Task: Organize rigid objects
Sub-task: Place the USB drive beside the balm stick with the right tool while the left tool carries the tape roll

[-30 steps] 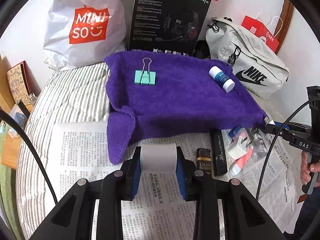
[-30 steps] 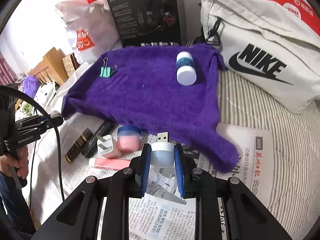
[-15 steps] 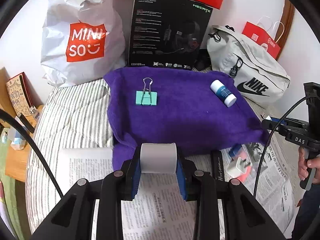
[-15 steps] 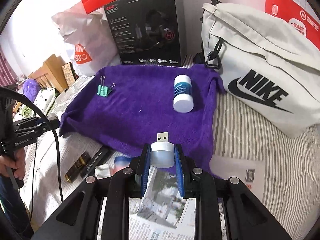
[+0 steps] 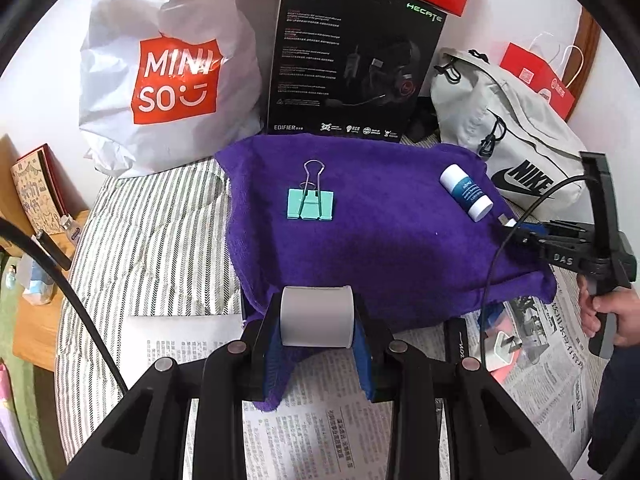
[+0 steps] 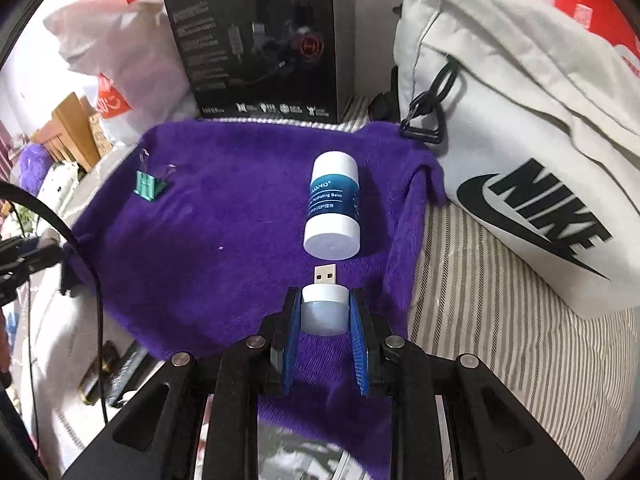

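White roll [image 5: 316, 316] sits clamped between the left gripper [image 5: 316, 344] pads above the purple towel [image 5: 400, 248] edge; the right gripper [image 6: 325, 320] pinches one USB plug [image 6: 324, 300]. One binder clip [image 5: 310, 204] and one balm tube [image 6: 332, 210] lie on it. Newspaper items are half-hidden.

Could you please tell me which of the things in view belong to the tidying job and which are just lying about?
In the job:
- left gripper holding paper roll
- right gripper holding USB light
- purple towel
- binder clip
- balm tube

Lying about:
- Miniso bag
- headset box
- Nike bag
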A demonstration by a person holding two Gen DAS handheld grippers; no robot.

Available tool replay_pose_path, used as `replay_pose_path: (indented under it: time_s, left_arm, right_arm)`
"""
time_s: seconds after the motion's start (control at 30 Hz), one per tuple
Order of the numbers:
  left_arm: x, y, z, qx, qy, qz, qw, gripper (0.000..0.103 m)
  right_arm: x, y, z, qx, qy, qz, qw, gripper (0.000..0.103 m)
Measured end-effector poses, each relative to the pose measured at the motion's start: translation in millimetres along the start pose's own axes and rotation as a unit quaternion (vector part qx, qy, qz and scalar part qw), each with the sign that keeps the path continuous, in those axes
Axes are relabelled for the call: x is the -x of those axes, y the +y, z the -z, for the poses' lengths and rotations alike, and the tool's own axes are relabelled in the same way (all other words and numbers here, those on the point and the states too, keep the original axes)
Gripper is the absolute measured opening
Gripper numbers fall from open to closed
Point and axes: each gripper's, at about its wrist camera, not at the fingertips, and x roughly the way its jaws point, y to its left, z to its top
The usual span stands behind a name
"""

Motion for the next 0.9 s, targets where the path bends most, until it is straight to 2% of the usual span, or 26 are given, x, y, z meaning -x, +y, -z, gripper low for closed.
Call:
replay_pose_path:
  time_s: [0.27, 0.67, 0.77, 0.9]
  left_arm:
    - [-9.6, 4.1, -3.4, 0.001, 0.007, 0.0, 1.0, 0.03]
    - [-20.0, 5.0, -8.9, -0.001, 0.013, -0.003, 0.9999, 0.03]
    - [-24.8, 6.5, -11.6, 0.002, 0.014, -0.001, 0.9999, 0.03]
    - [-33.8, 8.3, -16.5, 0.004, 0.021, 0.0, 0.9998, 0.03]
  right_arm:
    - [-25.6, 5.7, -7.7, 0.019, 0.019, 0.007, 1.0, 0.024]
    - [-26.4, 5.9, -7.7, 0.034, 0.014, 0.007, 0.999, 0.024]
    - [-23.5, 5.9, -4.9, 0.038, 0.013, 0.0, 0.999, 0.029]
    - [-13.3, 8.0, -1.7, 0.034, 0.008, -0.009, 0.999, 0.052]
